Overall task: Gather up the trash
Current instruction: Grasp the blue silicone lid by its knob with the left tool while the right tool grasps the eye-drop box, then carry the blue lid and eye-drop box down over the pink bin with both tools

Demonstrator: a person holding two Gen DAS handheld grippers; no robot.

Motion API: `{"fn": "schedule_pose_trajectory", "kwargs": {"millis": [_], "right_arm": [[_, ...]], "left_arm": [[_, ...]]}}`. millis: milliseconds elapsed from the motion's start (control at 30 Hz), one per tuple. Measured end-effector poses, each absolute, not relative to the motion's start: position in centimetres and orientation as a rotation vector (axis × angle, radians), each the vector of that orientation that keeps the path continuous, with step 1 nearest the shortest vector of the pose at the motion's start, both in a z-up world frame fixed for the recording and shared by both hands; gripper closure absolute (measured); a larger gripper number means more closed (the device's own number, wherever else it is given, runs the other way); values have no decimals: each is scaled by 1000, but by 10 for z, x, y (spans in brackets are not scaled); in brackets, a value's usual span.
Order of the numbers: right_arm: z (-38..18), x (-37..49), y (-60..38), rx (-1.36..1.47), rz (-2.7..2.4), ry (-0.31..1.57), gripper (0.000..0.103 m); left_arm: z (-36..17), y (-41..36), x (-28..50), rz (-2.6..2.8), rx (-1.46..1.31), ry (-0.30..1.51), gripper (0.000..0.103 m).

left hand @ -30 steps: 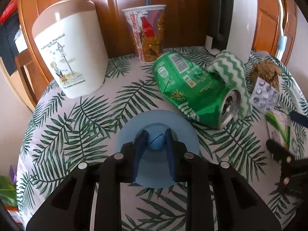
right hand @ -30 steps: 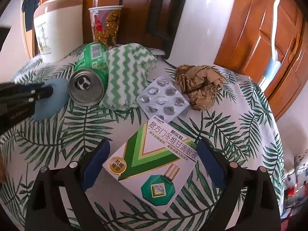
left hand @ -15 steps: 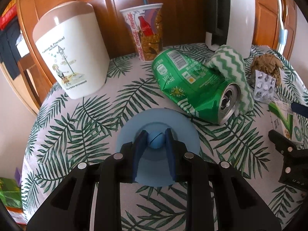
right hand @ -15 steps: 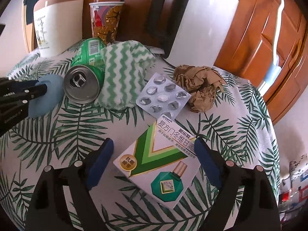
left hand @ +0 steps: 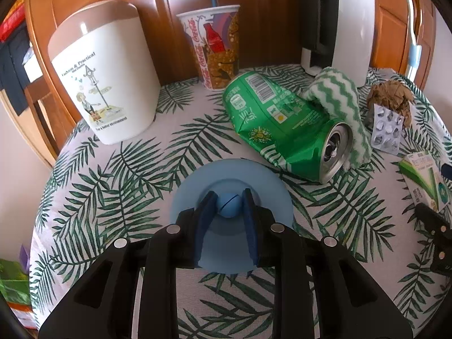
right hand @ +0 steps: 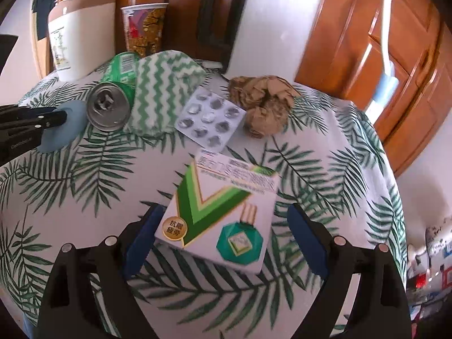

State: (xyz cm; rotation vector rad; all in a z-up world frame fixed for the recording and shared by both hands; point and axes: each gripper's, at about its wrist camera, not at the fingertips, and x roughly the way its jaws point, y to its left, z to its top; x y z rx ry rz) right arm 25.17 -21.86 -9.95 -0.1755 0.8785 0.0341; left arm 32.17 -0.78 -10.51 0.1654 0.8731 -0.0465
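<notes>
My left gripper (left hand: 228, 197) is shut on the knob (left hand: 229, 205) of a blue round lid (left hand: 262, 180) that lies on the leaf-print tablecloth. A crushed green can (left hand: 285, 127) lies on its side just beyond it, also in the right wrist view (right hand: 108, 106). My right gripper (right hand: 223, 220) is open, its fingers either side of a green-and-white eye-drop box (right hand: 220, 212). Beyond the box lie an empty blister pack (right hand: 210, 120) and a crumpled brown paper ball (right hand: 264, 103). A green zigzag cloth (right hand: 162, 90) leans against the can.
A white bin with a tan lid (left hand: 104, 76) stands at the back left, a Coca-Cola paper cup (left hand: 216, 48) beside it. A tall white appliance (left hand: 343, 19) stands at the back against wooden cabinets. The table edge (right hand: 395, 197) curves close on the right.
The right gripper has moved forward so the eye-drop box now lies between its fingers. The left gripper stays shut on the lid knob; its view has shifted slightly.
</notes>
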Motion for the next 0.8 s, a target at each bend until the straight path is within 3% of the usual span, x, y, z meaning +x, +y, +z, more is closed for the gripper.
{"fn": "schedule_pose_trajectory", "kwargs": {"millis": [33,67,800], "right_arm": [[-100,251,-220,-178,29,878,20],[-99,250,-220,-176,32,875,33],[-82,196,-189,-149,242,751,33]], "left_arm": [[-105,-8,322,-45,169,873,79],[-105,-9,321,-44,173,872,79],[-83,-6,258,-97,151,802,79]]}}
